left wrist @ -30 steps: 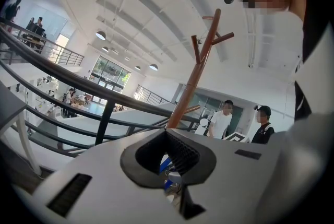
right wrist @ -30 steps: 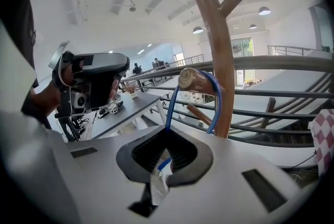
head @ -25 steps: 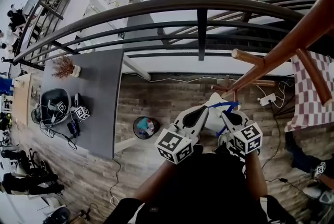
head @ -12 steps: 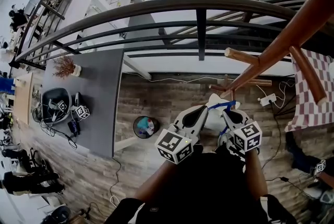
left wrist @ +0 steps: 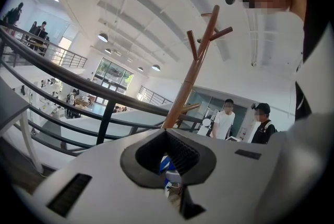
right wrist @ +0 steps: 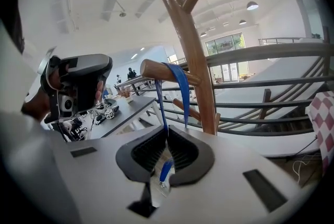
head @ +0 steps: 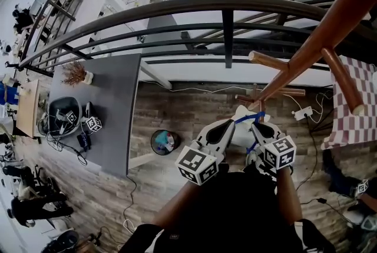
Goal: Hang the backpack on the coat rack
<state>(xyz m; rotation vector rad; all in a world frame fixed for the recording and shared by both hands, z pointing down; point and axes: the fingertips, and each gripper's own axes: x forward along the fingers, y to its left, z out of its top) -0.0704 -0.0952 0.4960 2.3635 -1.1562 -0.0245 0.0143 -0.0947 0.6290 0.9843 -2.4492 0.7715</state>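
A dark metal railing (head: 224,7) curves across the head view above a wood-plank floor (head: 177,110), with the slanted wooden coat rack (head: 306,57) crossing in front of it at the right. A grey table (head: 112,104) stands at the left and carries a dried plant (head: 75,75) and a marker cube (head: 91,125). A red-and-white checkered cloth (head: 353,104) lies at the far right, and a round bin (head: 165,143) sits on the floor beside the table. The white backpack (head: 240,135) hangs low at the rack's post, between the two claws and touching both. The left claw (head: 230,124) is clenched. In the left gripper view its pads (left wrist: 180,152) meet at the tips, with a bit of the blue strap (left wrist: 166,164) and a pale piece caught between them, and the rack's post (left wrist: 195,69) rises just behind. The right claw (head: 256,127) is also clenched. In the right gripper view the blue strap (right wrist: 180,87) loops over a short wooden peg (right wrist: 151,69) of the coat rack (right wrist: 193,56), and both runs drop straight into the claw (right wrist: 167,134), which grips them, with a short blue tail showing below the pads.
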